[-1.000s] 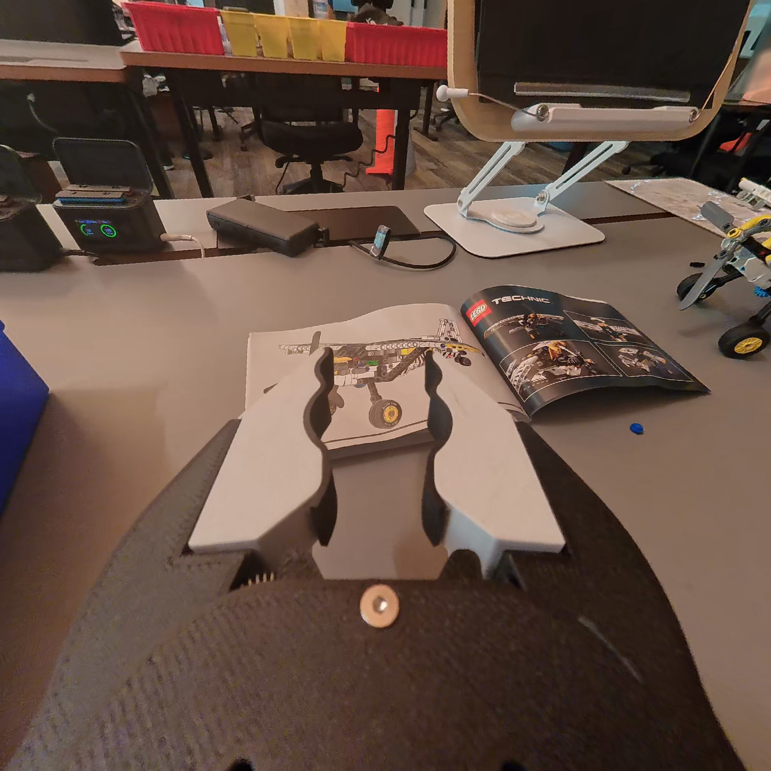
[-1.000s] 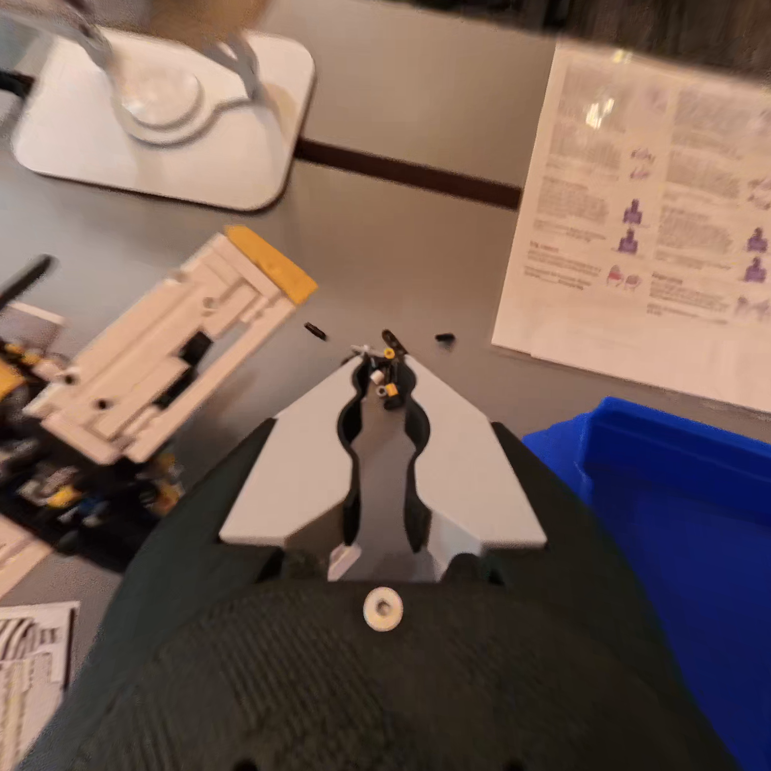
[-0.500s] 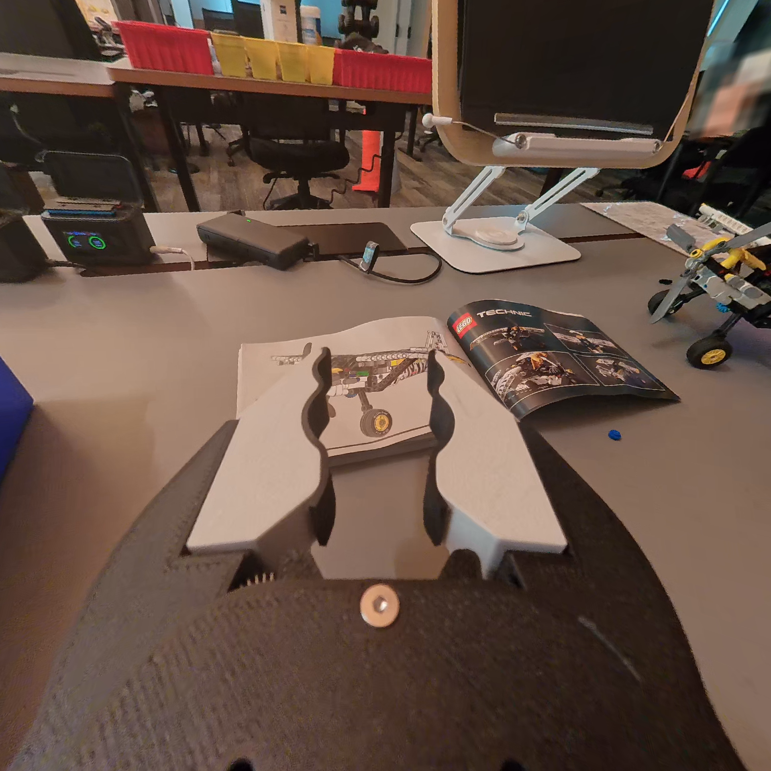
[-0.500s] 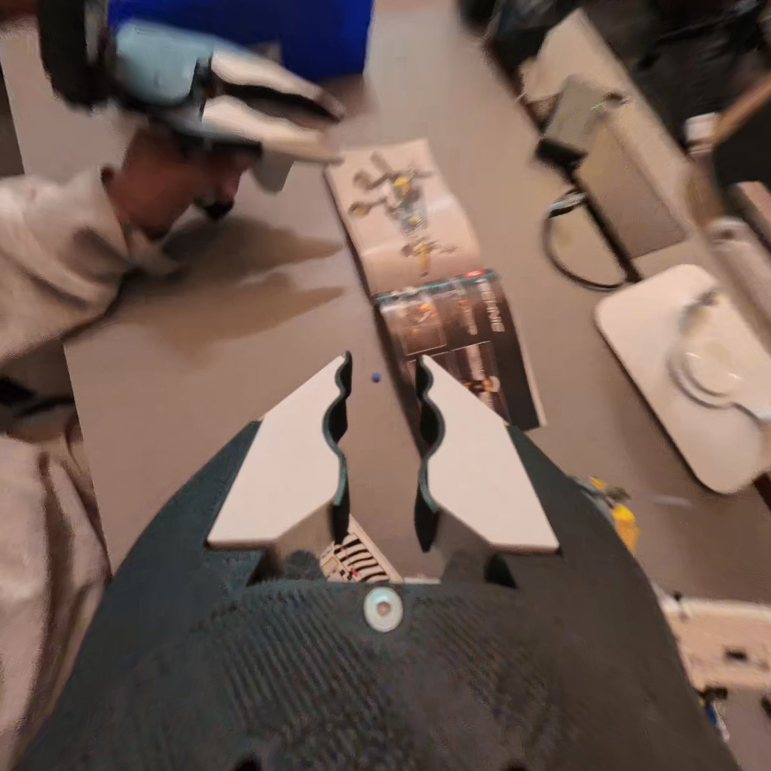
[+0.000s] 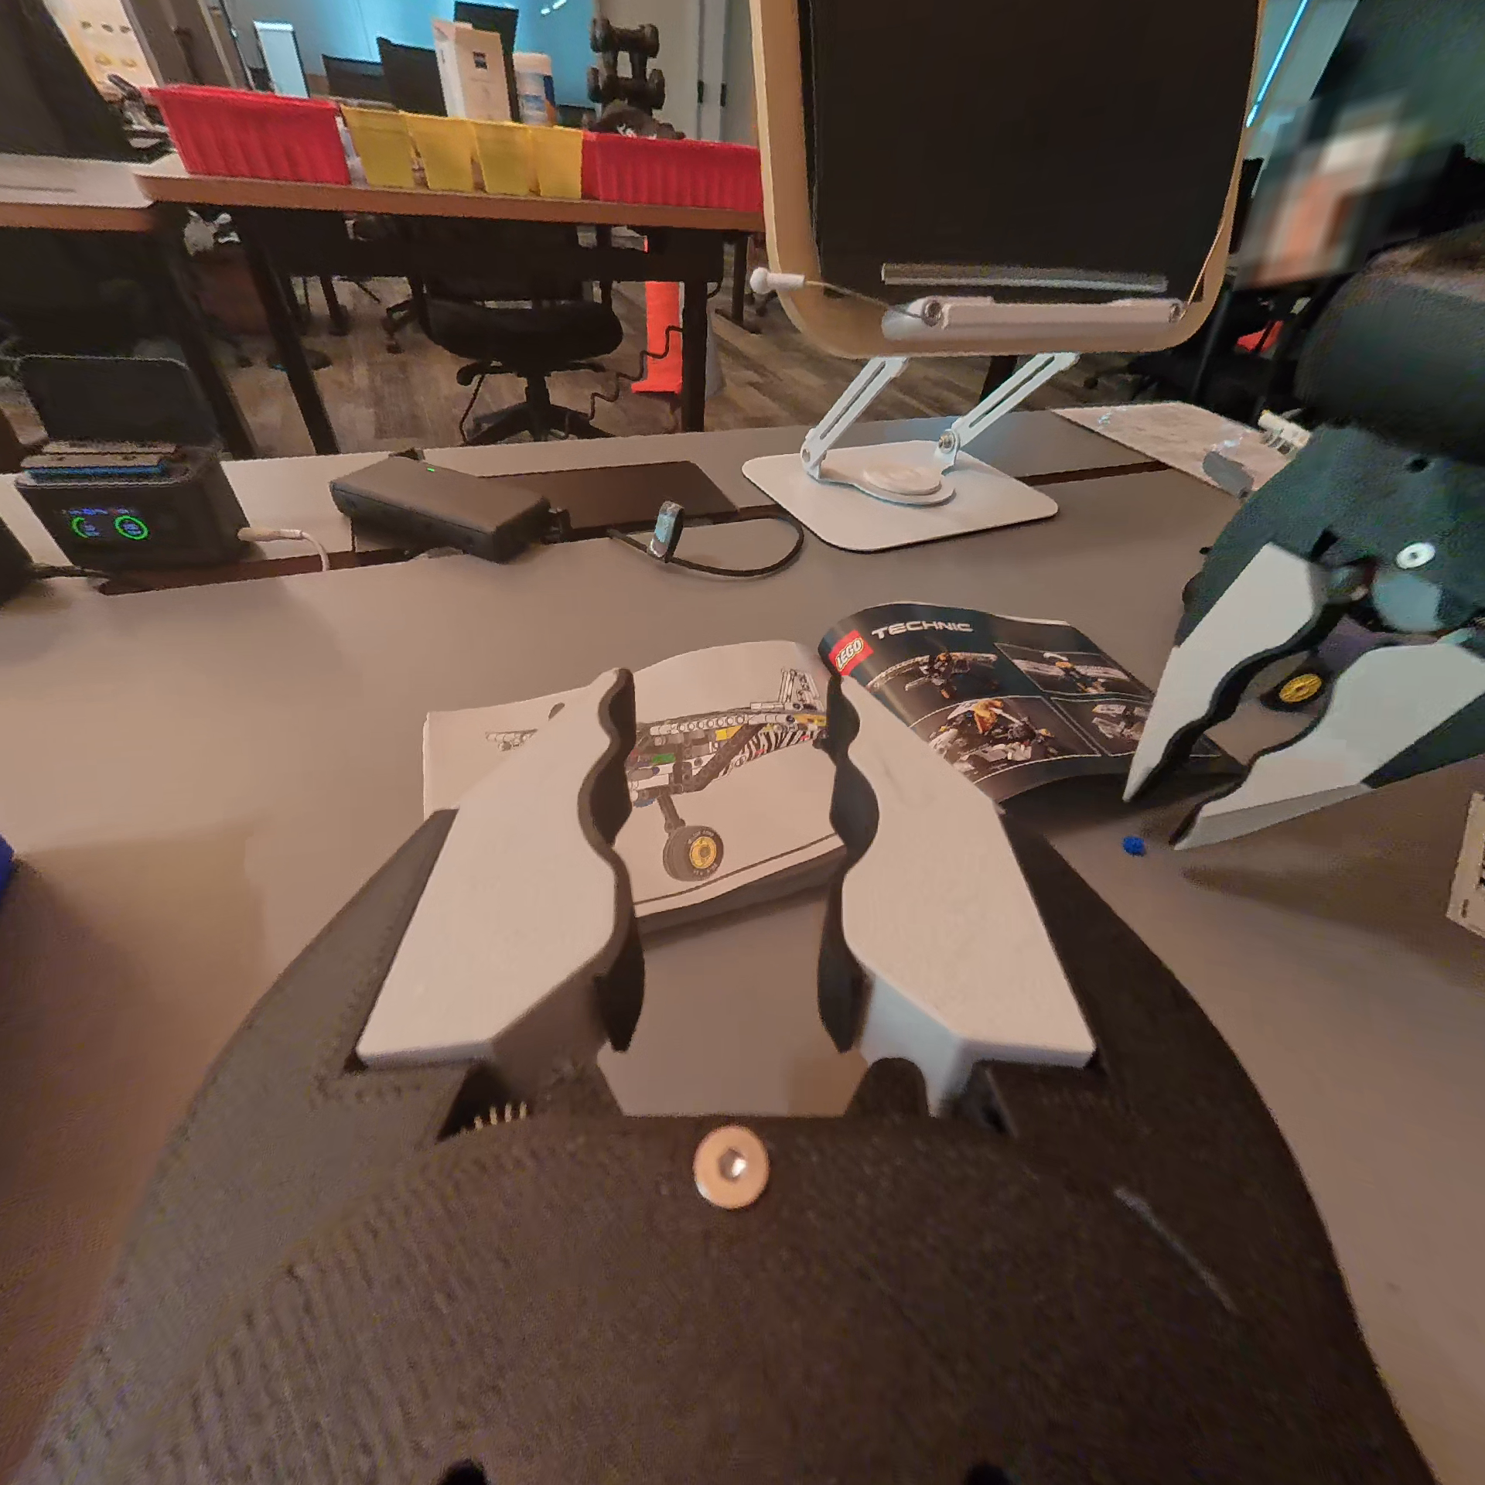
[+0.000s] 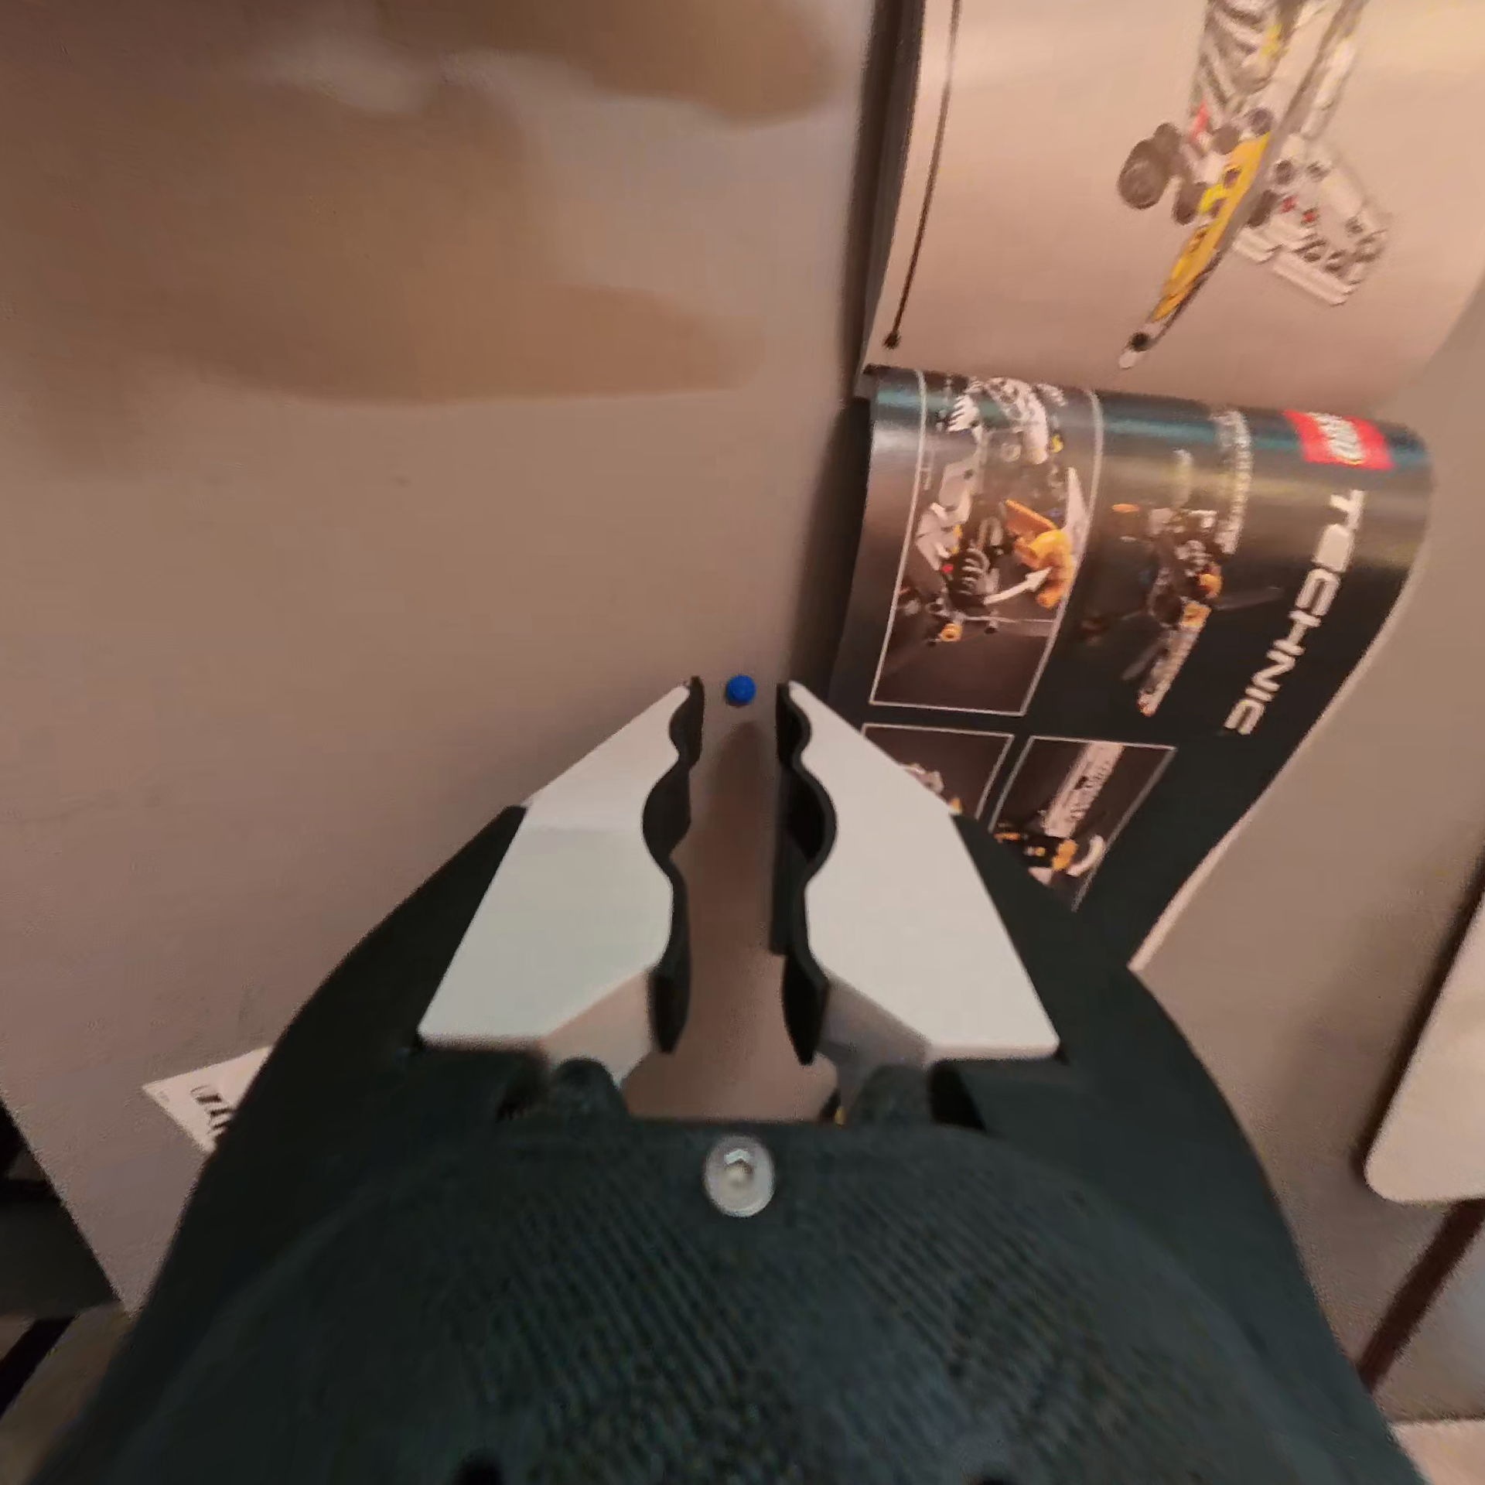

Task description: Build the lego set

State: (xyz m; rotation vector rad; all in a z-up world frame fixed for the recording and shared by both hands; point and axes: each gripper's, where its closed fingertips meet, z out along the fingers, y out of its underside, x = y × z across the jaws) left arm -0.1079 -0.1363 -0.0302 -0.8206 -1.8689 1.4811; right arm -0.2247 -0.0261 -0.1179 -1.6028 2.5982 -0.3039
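A small blue lego piece (image 6: pixel 739 690) lies on the grey table just beyond my right gripper (image 6: pixel 738 697), between its open fingertips. It also shows in the left wrist view (image 5: pixel 1133 844), just left of the right gripper (image 5: pixel 1153 820), which points down at the table. My left gripper (image 5: pixel 727 707) is open and empty, held above the open instruction booklet (image 5: pixel 723 771). The booklet (image 6: pixel 1125 562) lies to the right of the blue piece in the right wrist view. A yellow-hubbed wheel (image 5: pixel 1298 689) of the lego model shows behind the right gripper's fingers.
A tablet on a white stand (image 5: pixel 900 490) is at the back of the table. A black power bank (image 5: pixel 442 506) with a cable and a charging case (image 5: pixel 120 514) sit at the back left. A paper sheet edge (image 5: pixel 1470 876) lies at the far right. My hands' fingertips stand some 20 centimeters from each other.
My right gripper has swung from the small parts near the blue bin over to the booklet and come down over the blue piece. It now hides most of the model in the left view.
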